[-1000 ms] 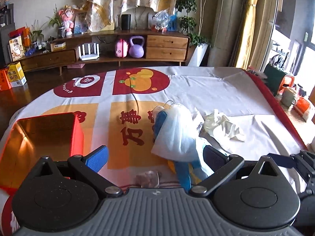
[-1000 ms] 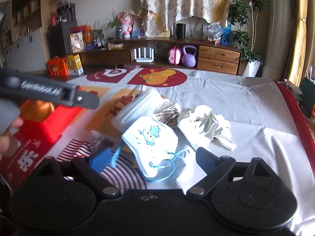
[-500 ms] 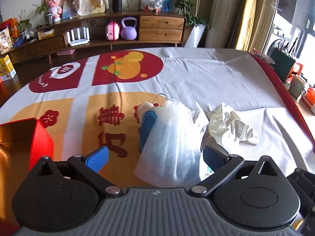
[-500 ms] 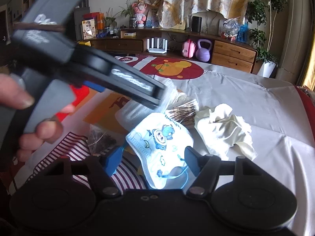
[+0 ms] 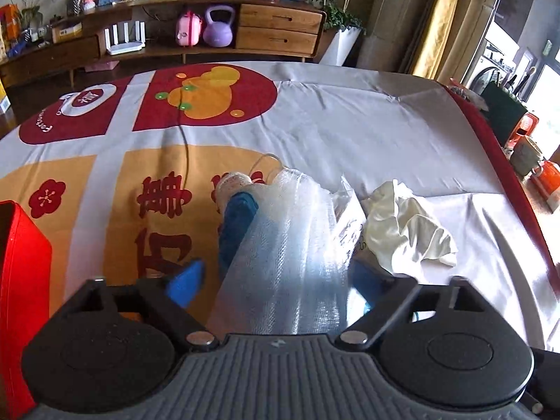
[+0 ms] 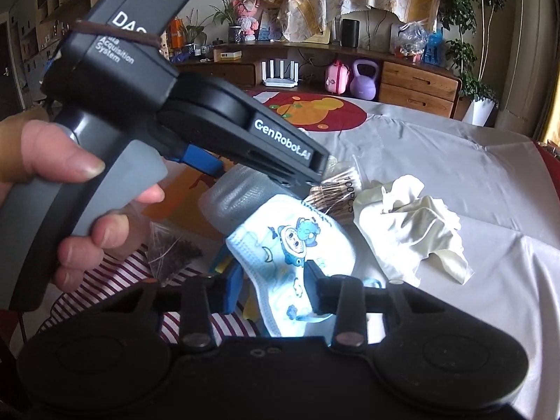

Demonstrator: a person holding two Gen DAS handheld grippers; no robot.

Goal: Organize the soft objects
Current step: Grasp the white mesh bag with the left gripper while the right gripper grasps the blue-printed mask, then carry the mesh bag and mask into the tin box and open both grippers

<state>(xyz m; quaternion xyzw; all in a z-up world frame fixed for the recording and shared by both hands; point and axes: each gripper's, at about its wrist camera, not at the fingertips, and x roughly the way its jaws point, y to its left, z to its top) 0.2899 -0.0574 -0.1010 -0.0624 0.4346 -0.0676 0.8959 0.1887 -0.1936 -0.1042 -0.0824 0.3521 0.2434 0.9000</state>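
A translucent bubble-wrap sheet [image 5: 287, 262] lies over a blue item [image 5: 238, 220] on the printed tablecloth [image 5: 350, 122]. My left gripper [image 5: 274, 287] straddles the wrap and its jaws are closing; the left pad stands a little off the wrap. In the right wrist view, the left gripper [image 6: 315, 175], held in a person's hand [image 6: 70, 175], reaches over the wrap [image 6: 241, 196]. A white face mask with blue cartoon print [image 6: 290, 241] lies bunched between the pads of my right gripper [image 6: 274, 290], whose jaws are closing on it.
A crumpled cream cloth [image 6: 409, 224] lies right of the mask. A packet of cotton swabs [image 6: 336, 192] sits behind it. A red box [image 5: 21, 280] stands at the left. A red-striped cloth [image 6: 105, 280] and a small bag of dark bits [image 6: 171, 245] lie nearby.
My left gripper came forward and down over the bubble wrap and its jaws narrowed. The right gripper's jaws closed in on the face mask, which now bunches between them.
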